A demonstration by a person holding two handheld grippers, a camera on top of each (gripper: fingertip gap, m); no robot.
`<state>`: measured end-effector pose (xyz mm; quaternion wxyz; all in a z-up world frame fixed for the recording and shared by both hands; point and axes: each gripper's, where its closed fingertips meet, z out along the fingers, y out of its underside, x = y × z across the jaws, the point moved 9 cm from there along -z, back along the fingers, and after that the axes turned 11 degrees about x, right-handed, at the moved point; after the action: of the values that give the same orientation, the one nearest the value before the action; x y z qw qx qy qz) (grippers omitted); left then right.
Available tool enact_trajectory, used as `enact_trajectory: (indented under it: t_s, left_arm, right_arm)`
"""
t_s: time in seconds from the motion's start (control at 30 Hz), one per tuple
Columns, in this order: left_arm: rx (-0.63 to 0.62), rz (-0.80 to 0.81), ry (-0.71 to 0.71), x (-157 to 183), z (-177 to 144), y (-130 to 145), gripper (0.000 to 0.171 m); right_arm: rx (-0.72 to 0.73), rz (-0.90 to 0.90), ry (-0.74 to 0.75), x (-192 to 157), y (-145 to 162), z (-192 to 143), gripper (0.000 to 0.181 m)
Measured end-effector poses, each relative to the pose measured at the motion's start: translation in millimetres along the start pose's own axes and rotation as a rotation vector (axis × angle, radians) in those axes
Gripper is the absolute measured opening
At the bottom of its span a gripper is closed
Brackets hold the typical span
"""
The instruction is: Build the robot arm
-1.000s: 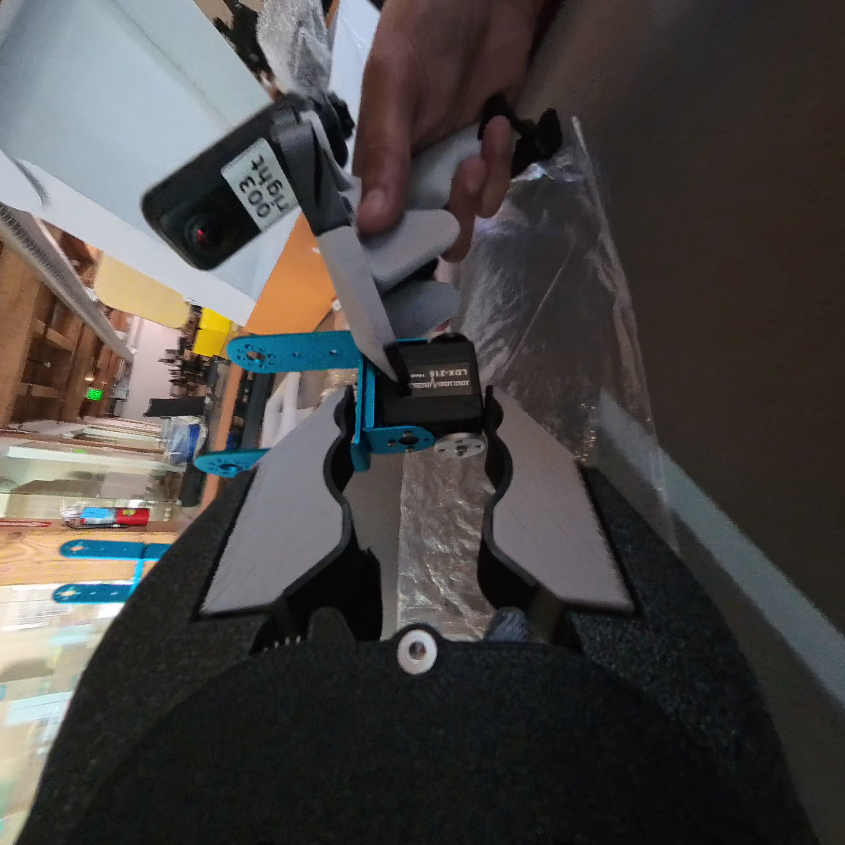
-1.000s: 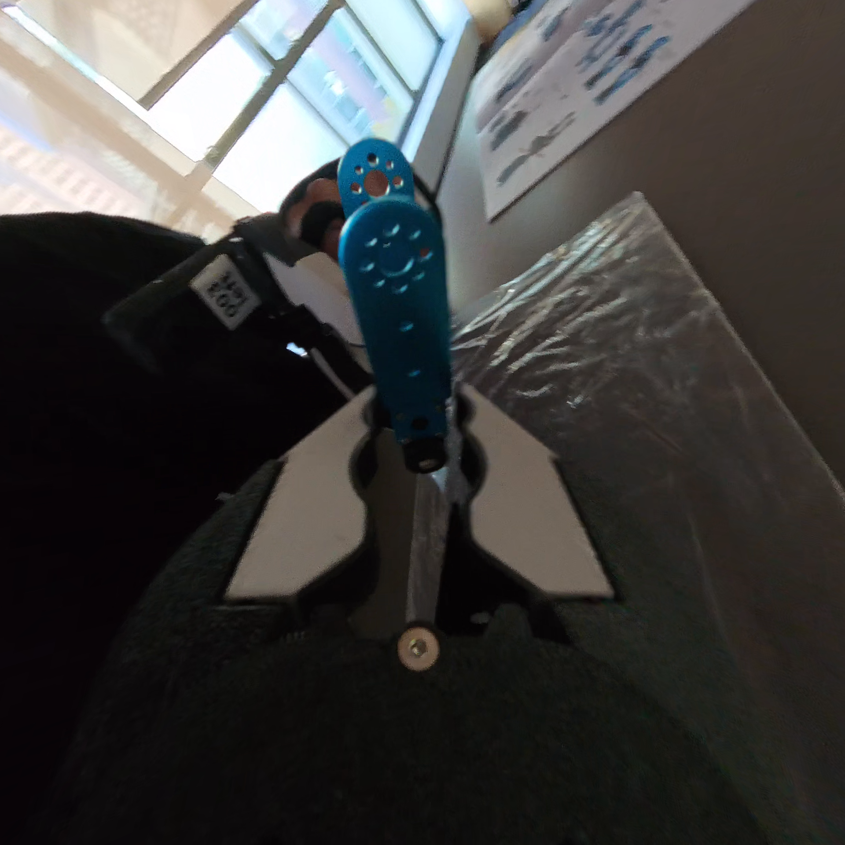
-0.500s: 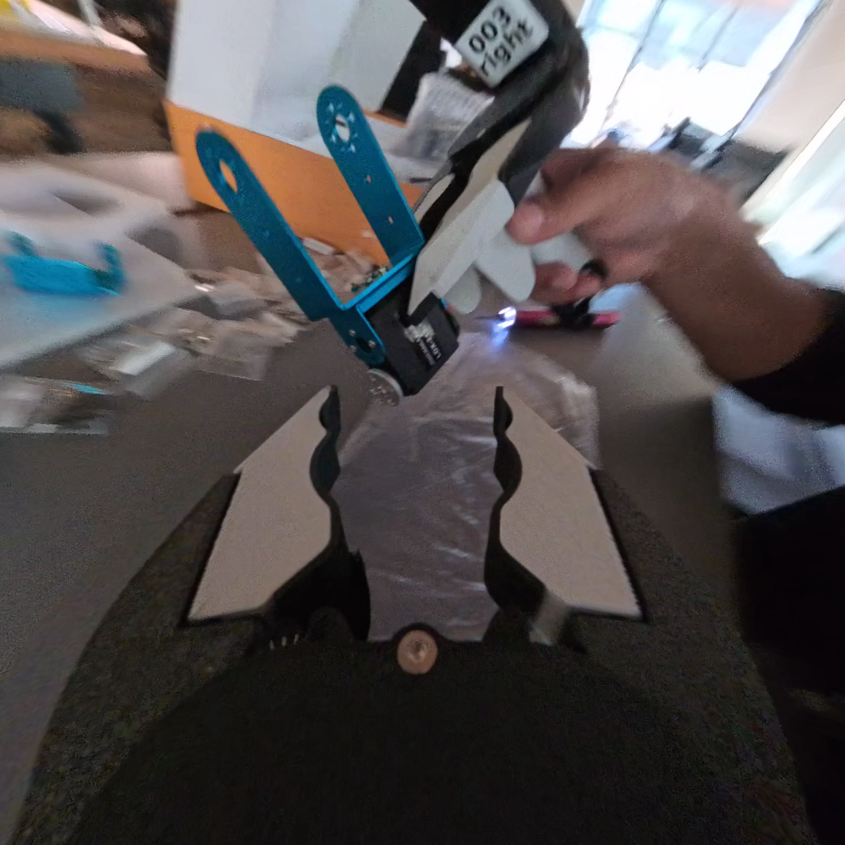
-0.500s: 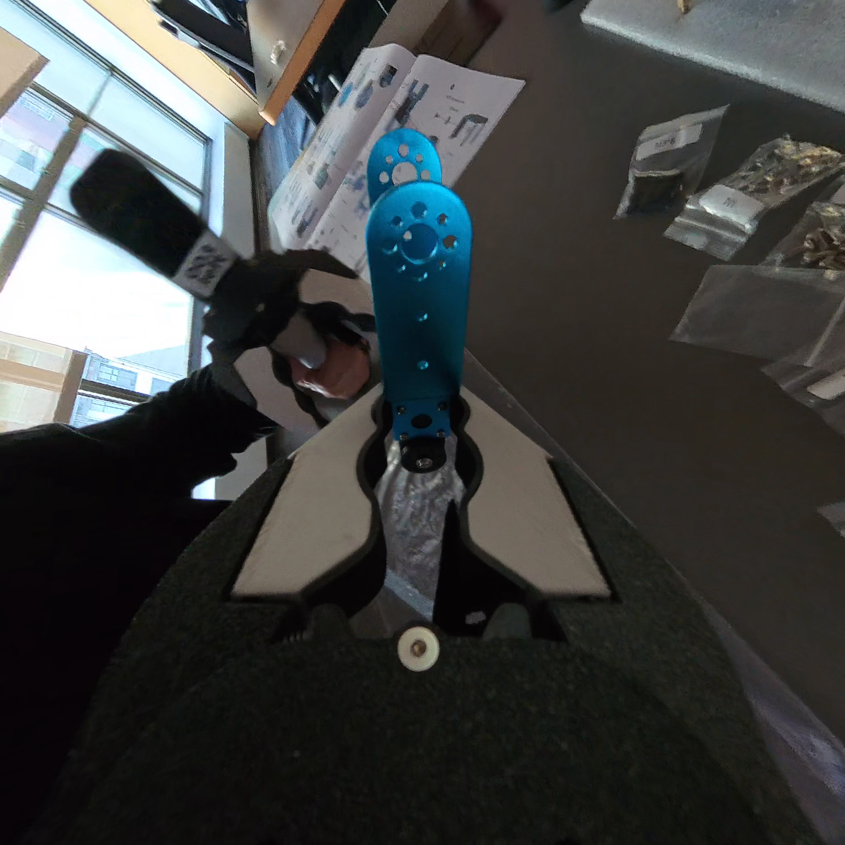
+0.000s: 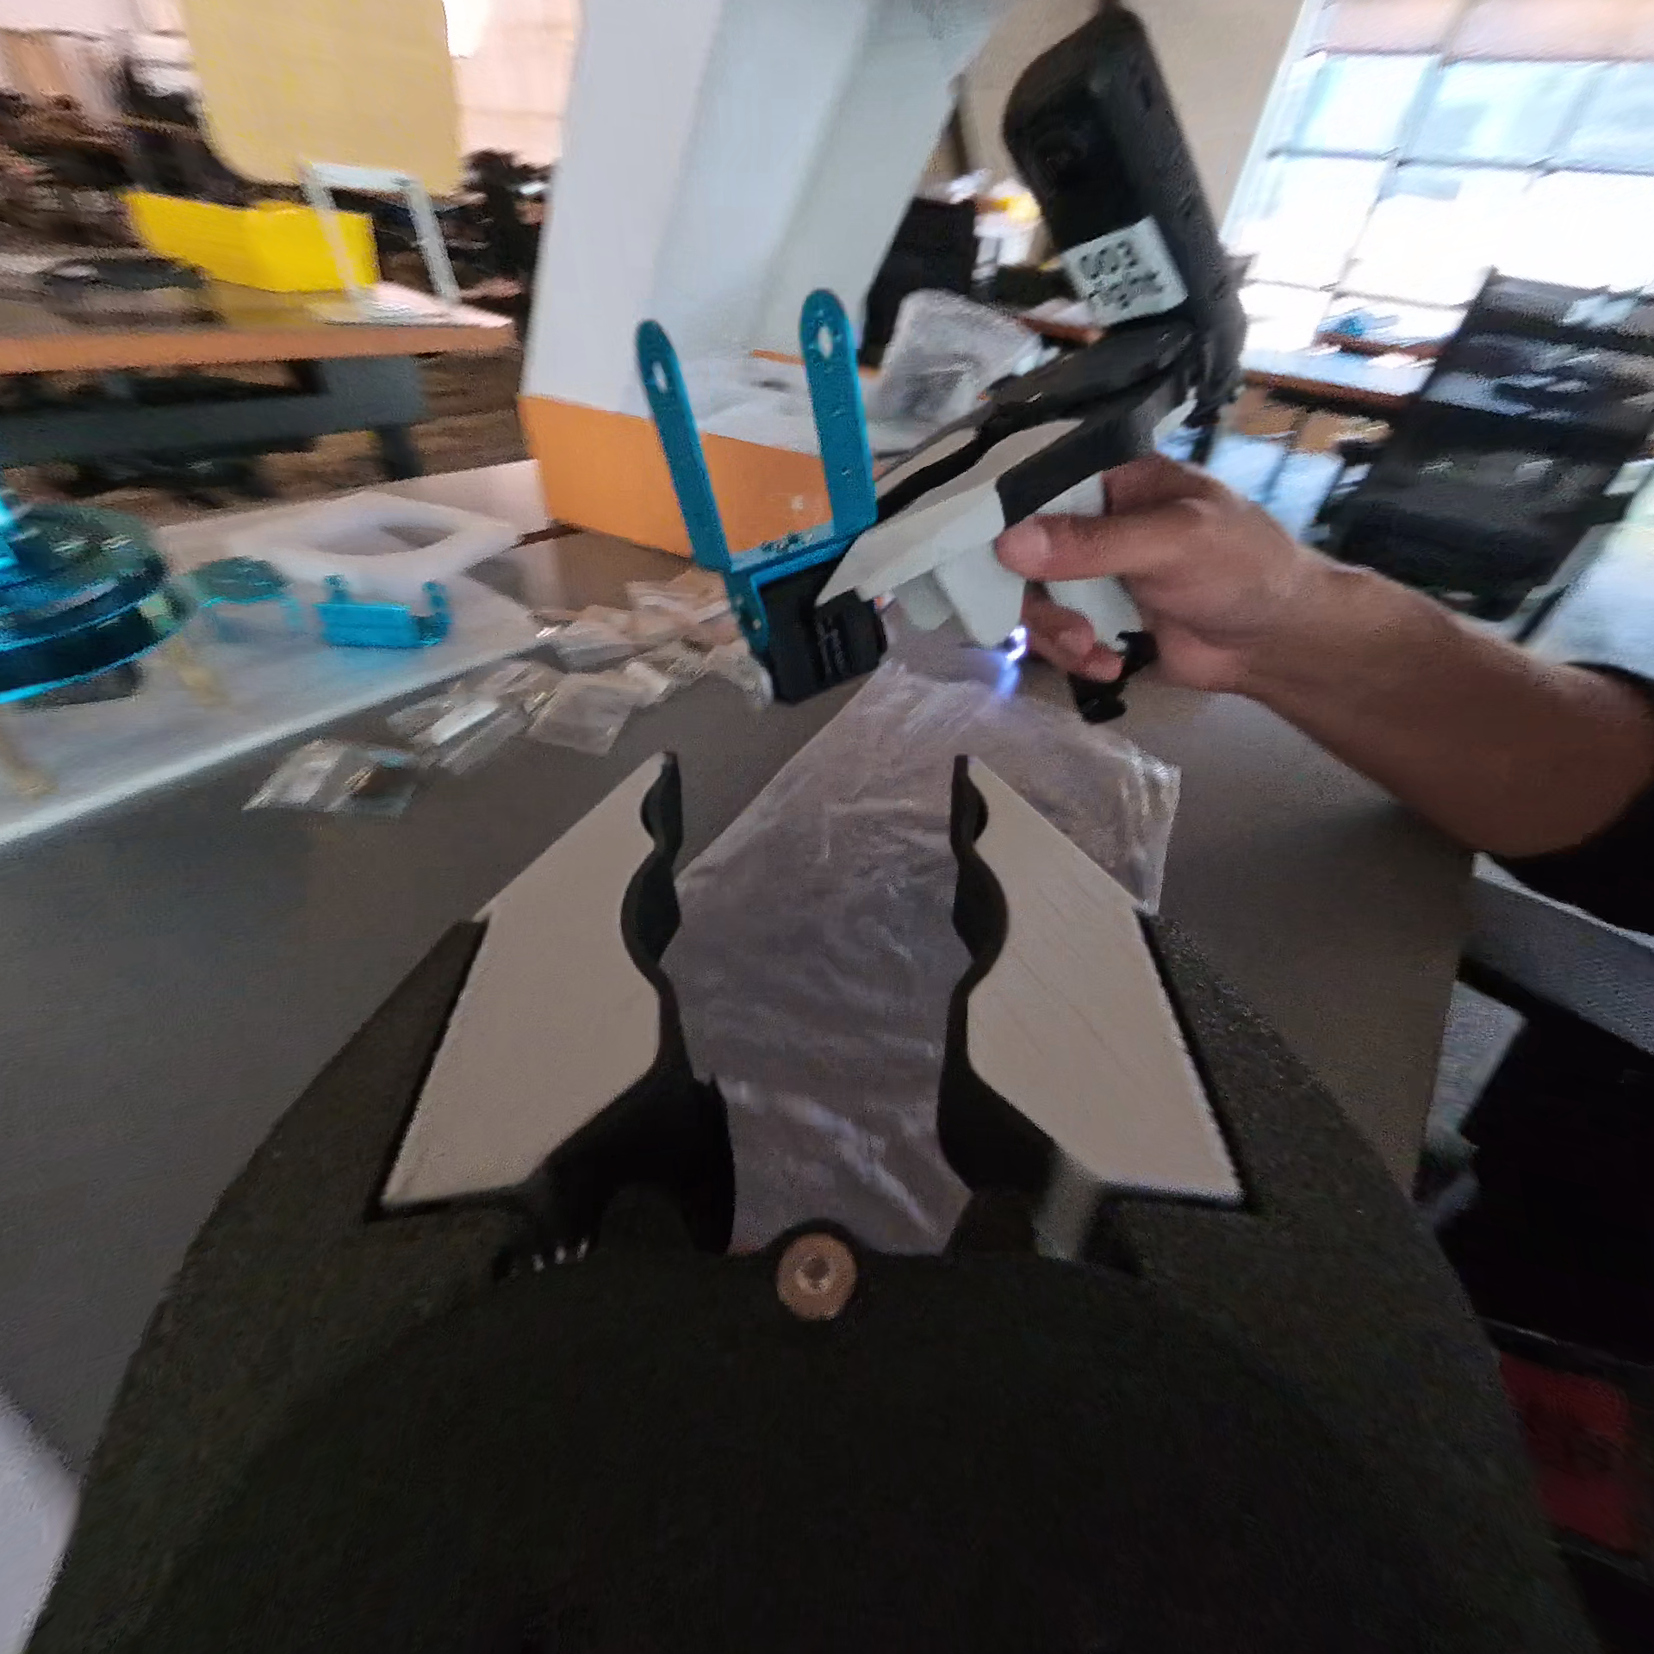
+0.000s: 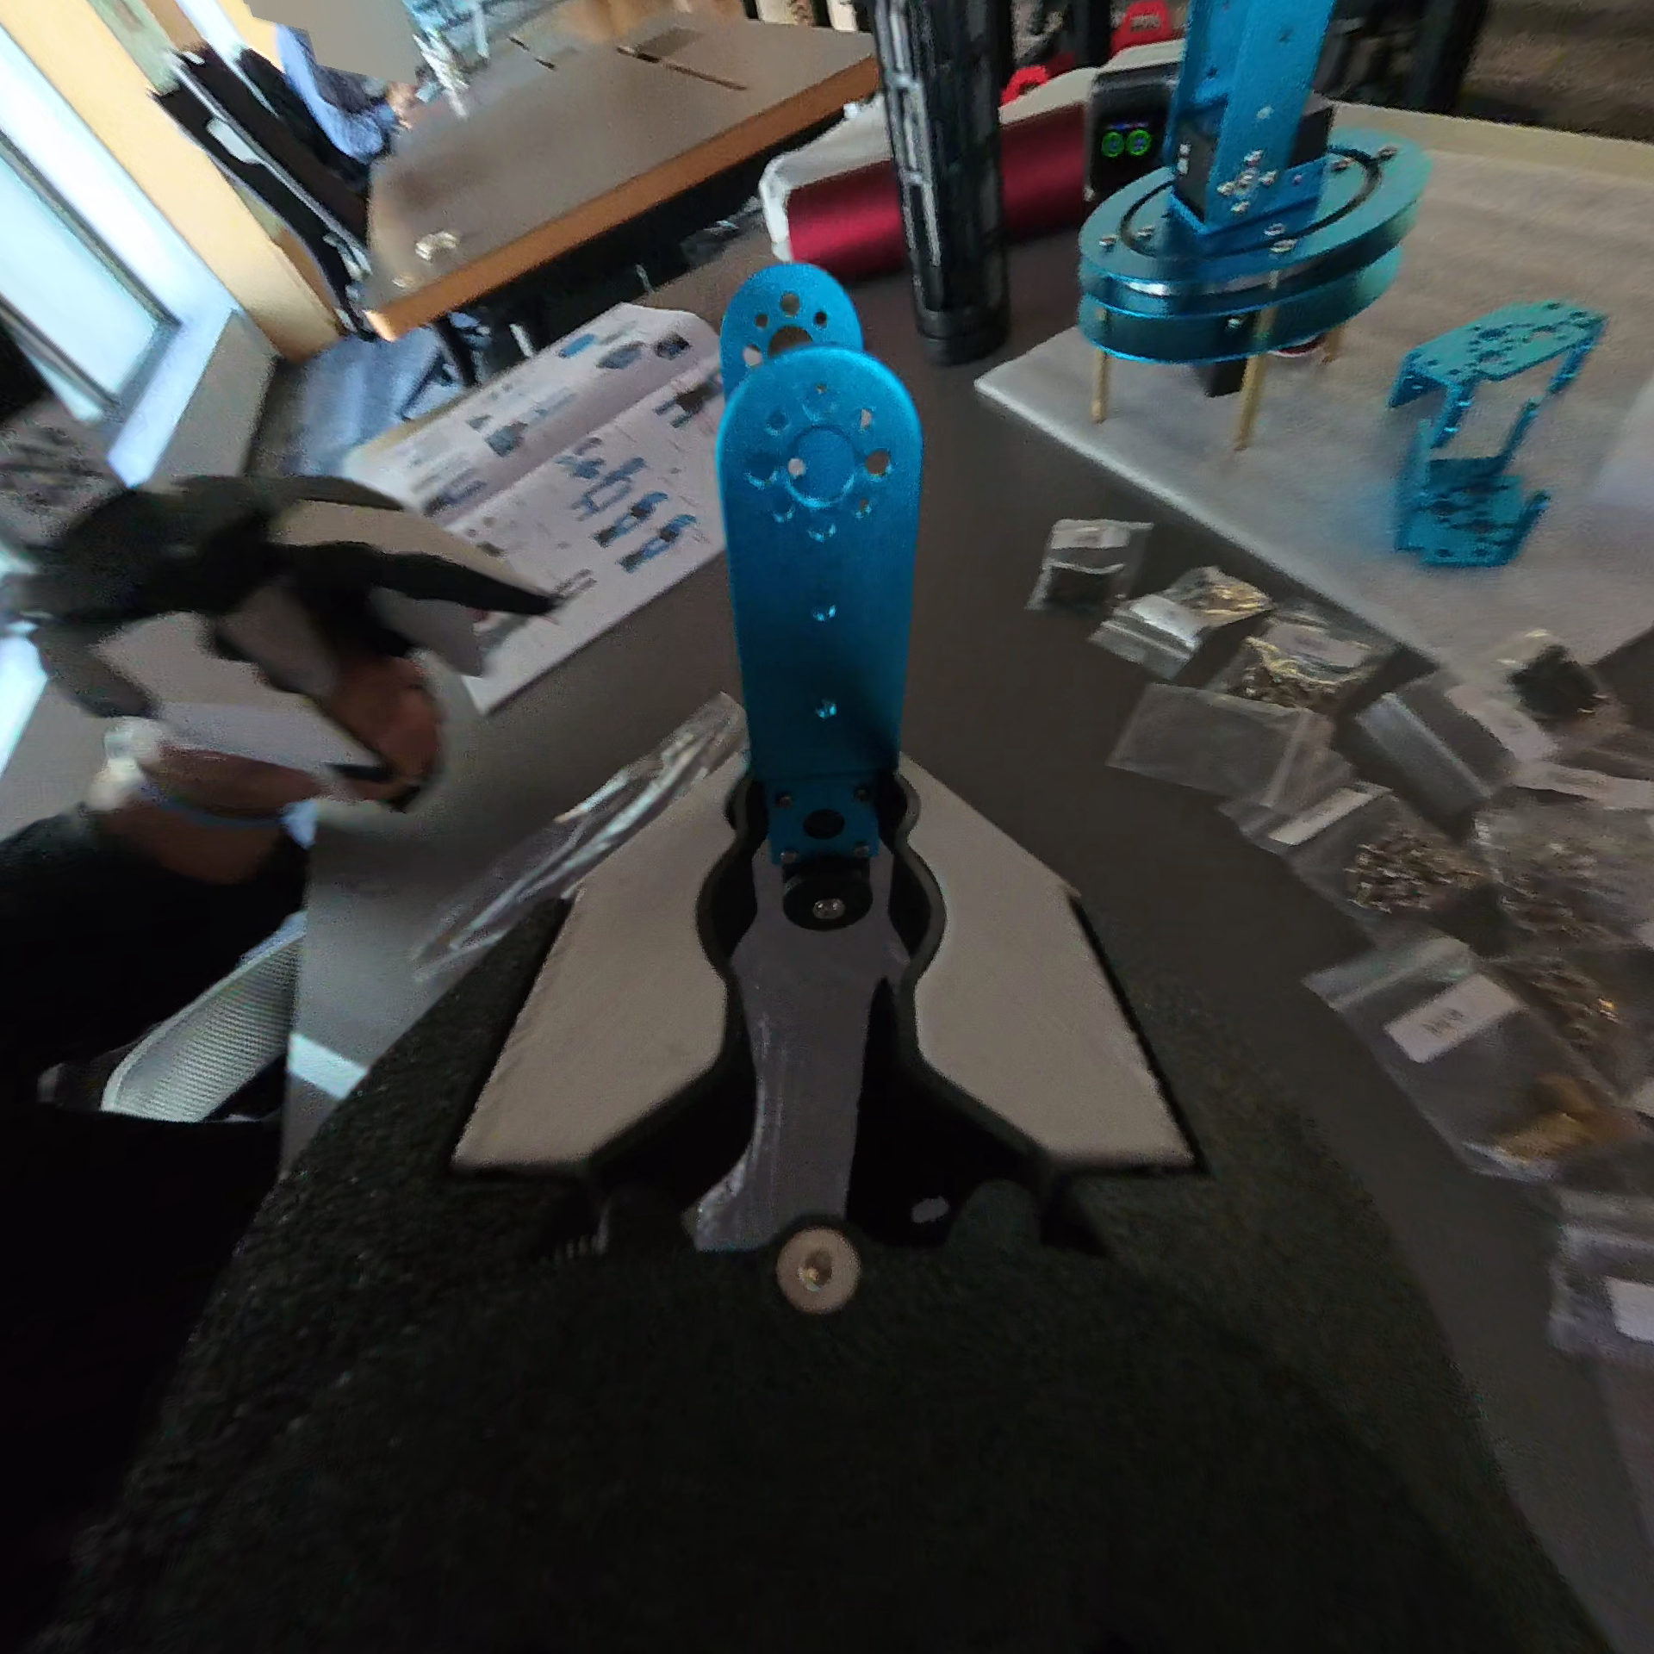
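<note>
Right gripper (image 6: 819, 805) jaws are pinching the black servo (image 5: 823, 640) at the base of a blue U-shaped bracket (image 6: 819, 555); the bracket's two perforated arms stand up beyond the fingertips, one behind the other in the right wrist view. From the left wrist view, the same assembly is held above the grey desk (image 5: 224, 940), the servo hanging just over the far edge of a clear plastic bag (image 5: 895, 895) lying flat on the desk. A hand (image 5: 1146, 573) grips the right gripper's handle.

Left gripper (image 5: 810, 779) jaws are spread with nothing between them; it sits above the bag, short of the servo and apart from it.

Small clear packets (image 6: 1298, 716) lie in a cluster on the desk to the right of the bracket; several appear to contain screws or similar hardware, though blur limits certainty. A raised white board (image 6: 1521, 573) carries a blue round turntable base (image 6: 1253, 233) on brass standoffs and a loose blue bracket frame (image 6: 1477, 447). An open instruction sheet (image 6: 555, 474) lies at left.
</note>
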<state>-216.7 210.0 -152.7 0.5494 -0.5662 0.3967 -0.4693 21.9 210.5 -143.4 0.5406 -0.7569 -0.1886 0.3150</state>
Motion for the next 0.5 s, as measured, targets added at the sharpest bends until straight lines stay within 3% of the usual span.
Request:
enact_trajectory:
  t_s: [0.13,0.33,0.5]
  left_arm:
    - [-0.015,0.021,-0.31,16.0,-75.5,2.2,0.06]
    - [0.136,-0.074,-0.633,-0.9,-186.9,9.3,0.059]
    - [0.205,-0.002,-0.755,-20.2,-232.2,10.4,0.058]
  right_arm:
    - [-0.03,-0.021,0.029,2.9,7.2,3.1,0.024]
    - [-0.025,-0.007,0.013,5.6,16.8,13.1,0.024]
    - [-0.006,0.005,0.016,9.4,17.5,12.5,0.023]
